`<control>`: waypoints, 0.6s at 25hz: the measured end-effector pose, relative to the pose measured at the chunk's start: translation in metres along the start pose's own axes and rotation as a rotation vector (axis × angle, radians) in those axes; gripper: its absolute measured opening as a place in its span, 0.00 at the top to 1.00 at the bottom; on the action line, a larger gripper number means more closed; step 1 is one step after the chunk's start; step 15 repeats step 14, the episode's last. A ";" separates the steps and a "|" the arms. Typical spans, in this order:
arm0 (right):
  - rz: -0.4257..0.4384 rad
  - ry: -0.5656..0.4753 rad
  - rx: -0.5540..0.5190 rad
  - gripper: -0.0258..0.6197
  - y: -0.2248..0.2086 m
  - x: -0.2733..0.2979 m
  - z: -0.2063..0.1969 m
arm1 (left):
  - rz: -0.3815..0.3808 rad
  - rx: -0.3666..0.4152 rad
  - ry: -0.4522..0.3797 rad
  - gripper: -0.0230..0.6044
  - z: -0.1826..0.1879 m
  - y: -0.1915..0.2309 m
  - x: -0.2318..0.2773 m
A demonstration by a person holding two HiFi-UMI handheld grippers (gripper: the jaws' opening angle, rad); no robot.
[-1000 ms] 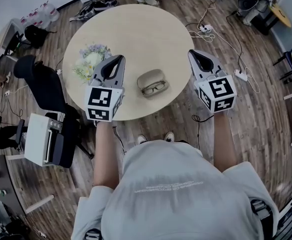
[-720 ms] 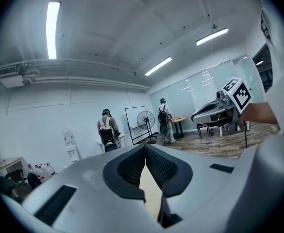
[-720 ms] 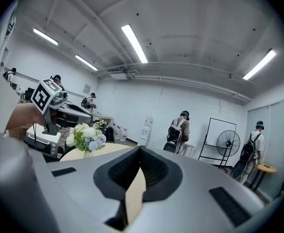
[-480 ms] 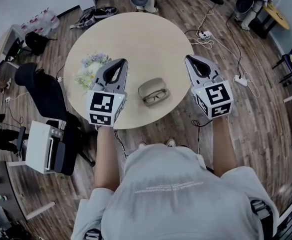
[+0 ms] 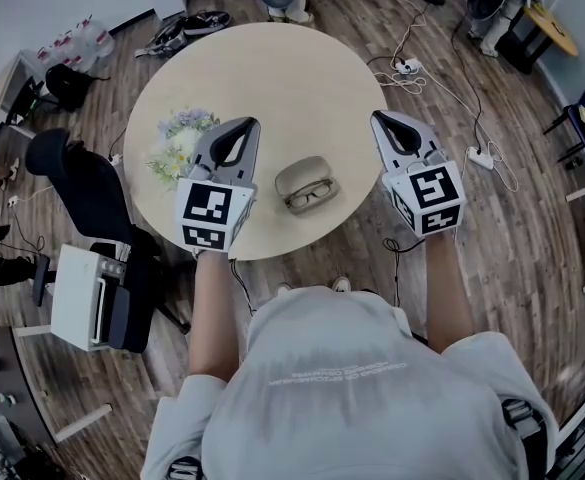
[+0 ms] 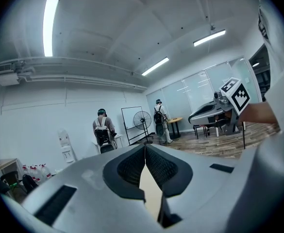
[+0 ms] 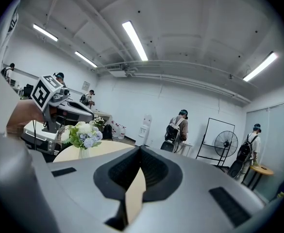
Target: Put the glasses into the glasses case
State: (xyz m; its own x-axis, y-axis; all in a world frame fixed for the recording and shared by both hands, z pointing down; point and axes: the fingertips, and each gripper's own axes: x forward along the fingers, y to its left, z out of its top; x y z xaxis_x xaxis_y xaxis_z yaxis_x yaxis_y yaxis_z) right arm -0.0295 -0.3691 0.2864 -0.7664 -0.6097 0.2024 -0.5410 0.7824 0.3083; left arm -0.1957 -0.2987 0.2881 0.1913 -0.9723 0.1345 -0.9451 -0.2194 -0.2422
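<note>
A beige glasses case (image 5: 300,173) lies open near the front edge of the round table (image 5: 272,68). Dark-framed glasses (image 5: 311,194) rest in its near half. My left gripper (image 5: 240,128) hovers just left of the case, shut and holding nothing. My right gripper (image 5: 387,120) hangs off the table's right edge, also shut and holding nothing. In the left gripper view the left gripper (image 6: 145,147) has its pads pressed together, with only table surface below them. The right gripper view shows the right gripper (image 7: 141,149) the same way. Neither gripper view shows the case.
A vase of white and pale blue flowers (image 5: 182,136) stands on the table left of my left gripper. A black chair (image 5: 87,173) and a white machine (image 5: 82,288) sit on the floor at left. Cables and a power strip (image 5: 477,150) lie at right.
The head camera has shifted slightly, so the table sits a little lower in the picture. Both grippers stay shut beside the case. Case and glasses have not moved.
</note>
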 end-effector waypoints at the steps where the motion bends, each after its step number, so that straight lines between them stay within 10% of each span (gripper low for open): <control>1: 0.000 0.004 -0.001 0.96 -0.001 0.001 -0.001 | -0.002 -0.001 0.002 0.94 0.000 -0.001 0.002; 15: 0.009 0.017 -0.001 0.96 0.002 0.006 -0.010 | -0.009 -0.006 0.016 0.94 -0.010 -0.001 0.004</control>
